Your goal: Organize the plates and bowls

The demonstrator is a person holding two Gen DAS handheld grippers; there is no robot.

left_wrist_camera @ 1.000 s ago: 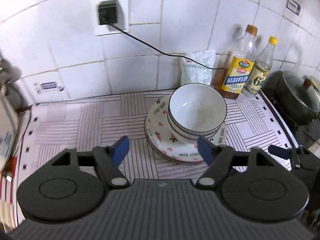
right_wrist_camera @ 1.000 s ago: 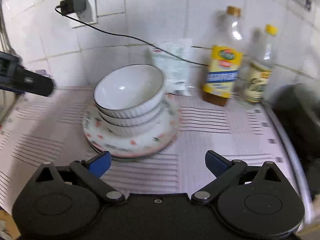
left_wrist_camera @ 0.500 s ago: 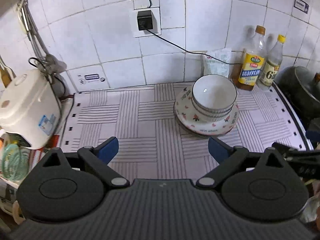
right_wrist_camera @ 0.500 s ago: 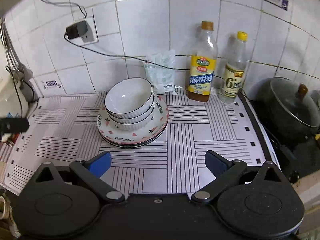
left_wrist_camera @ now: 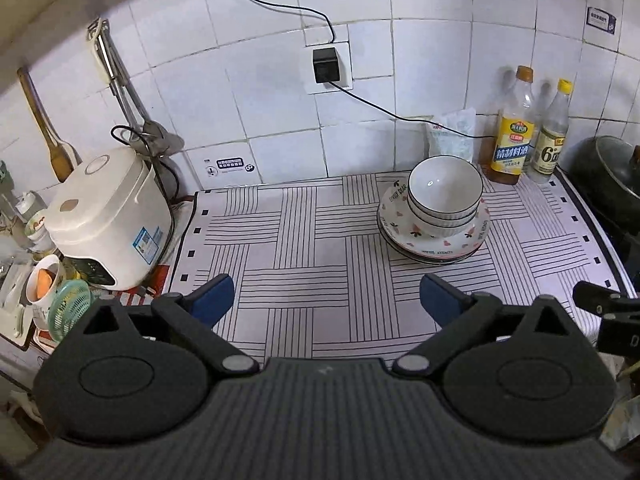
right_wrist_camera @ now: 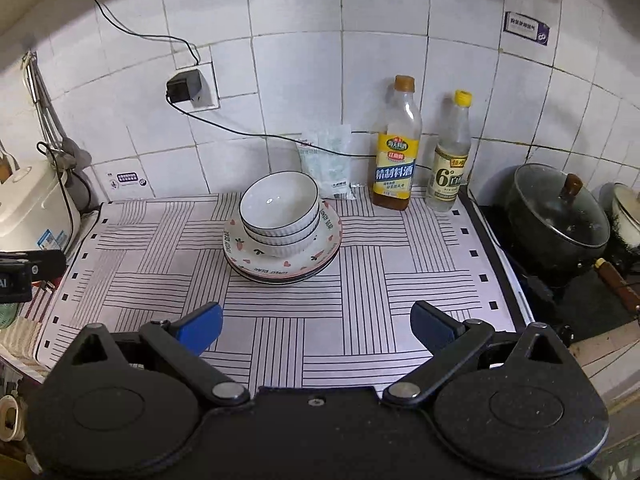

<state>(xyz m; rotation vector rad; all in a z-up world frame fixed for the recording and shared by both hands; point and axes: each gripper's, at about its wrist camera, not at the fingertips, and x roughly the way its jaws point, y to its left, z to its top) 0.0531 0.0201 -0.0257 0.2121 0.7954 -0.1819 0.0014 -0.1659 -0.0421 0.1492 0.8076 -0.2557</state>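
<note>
the left gripper (left_wrist_camera: 326,298) hangs above the near edge of the bench (left_wrist_camera: 304,248), angled downward toward it; its blue fingers (left_wrist_camera: 212,296) stand wide apart with only the striped mat showing between them, and its jaws have just been opening; it holds nothing; the right gripper (right_wrist_camera: 316,322) hangs over the same bench at a similar downward tilt, its blue fingers (right_wrist_camera: 200,326) also spread wide and empty; in the left wrist view a black part of the right gripper shows at the right edge, and in the right wrist view a black part of the left gripper shows at the left edge.

the stack of bowls (left_wrist_camera: 445,196) sits nested inside the stack of plates (left_wrist_camera: 436,250) toward the back right of the bench, well apart from both grippers; the bowls are white with a dark rim and ribbed sides; the top plate carries small hearts and carrots, and rim lettering that seems to read "lovely bear".

behind the stack, against the tiled wall, stand a white packet (right_wrist_camera: 330,162), a tall bottle (right_wrist_camera: 396,152) with a yellow label in chinese characters, and a smaller bottle (right_wrist_camera: 450,160) with a yellow cap whose label shows a large "6" with a degree mark; a blue sticker (right_wrist_camera: 526,28) on the wall is too small to read; a white rice cooker (left_wrist_camera: 106,216) stands at the left; a lidded dark pot (right_wrist_camera: 558,216) sits at the right.
</note>
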